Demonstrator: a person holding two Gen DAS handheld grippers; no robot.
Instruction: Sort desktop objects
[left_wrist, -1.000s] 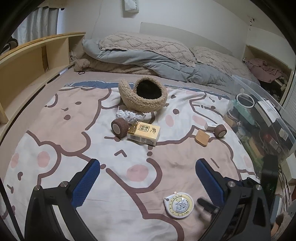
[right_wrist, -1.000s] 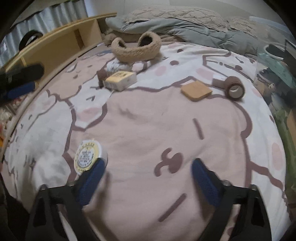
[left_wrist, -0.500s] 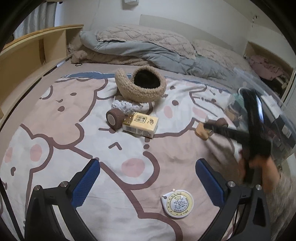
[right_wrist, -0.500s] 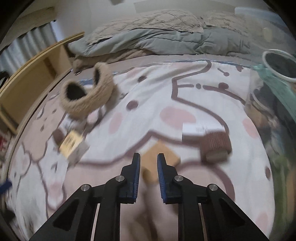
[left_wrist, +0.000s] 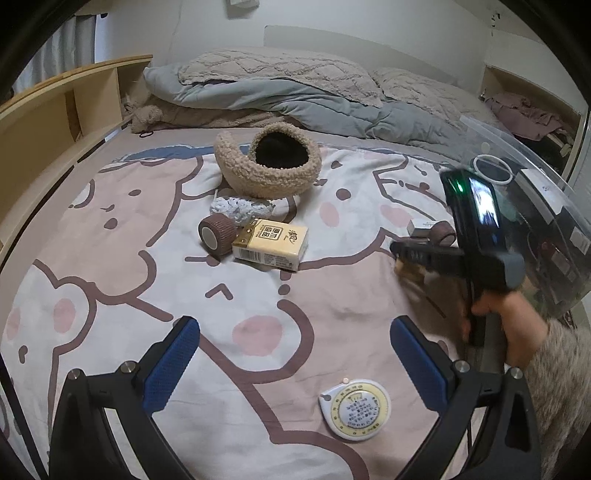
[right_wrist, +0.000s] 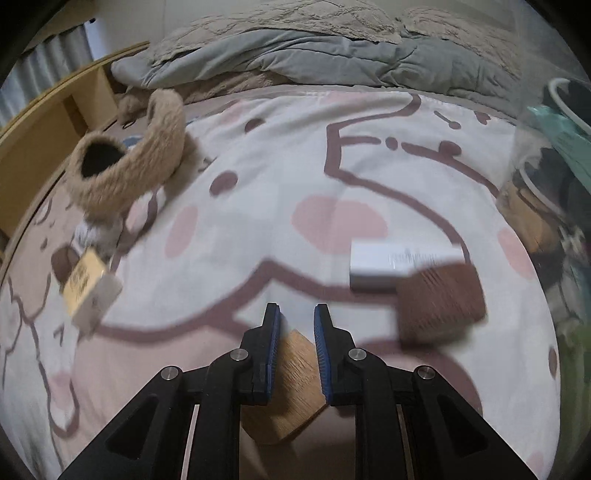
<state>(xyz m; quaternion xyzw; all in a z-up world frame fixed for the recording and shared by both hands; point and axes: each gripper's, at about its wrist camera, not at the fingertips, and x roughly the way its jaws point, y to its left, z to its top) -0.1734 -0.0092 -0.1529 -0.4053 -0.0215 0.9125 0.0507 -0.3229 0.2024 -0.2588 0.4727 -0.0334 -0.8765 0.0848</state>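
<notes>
Bed (left_wrist: 110, 236) with cartoon-print cover carries everything. My right tool (right_wrist: 296, 317) points down over the tan wooden block (right_wrist: 295, 391), jaws drawn nearly together with only a narrow gap; block shows in that gap, lying on the cover, contact unclear. Just right of it: brown tape roll (right_wrist: 439, 302) touching a small white box (right_wrist: 391, 262). My left tool (left_wrist: 295, 365) hangs with jaws wide apart, nothing between them; round tape measure (left_wrist: 356, 408) lies near its right finger. Mid-bed: yellow carton (left_wrist: 271, 243) beside a second brown roll (left_wrist: 216, 234), fuzzy beige basket (left_wrist: 269, 166) behind. Clear bin (left_wrist: 535, 192) at right edge.
</notes>
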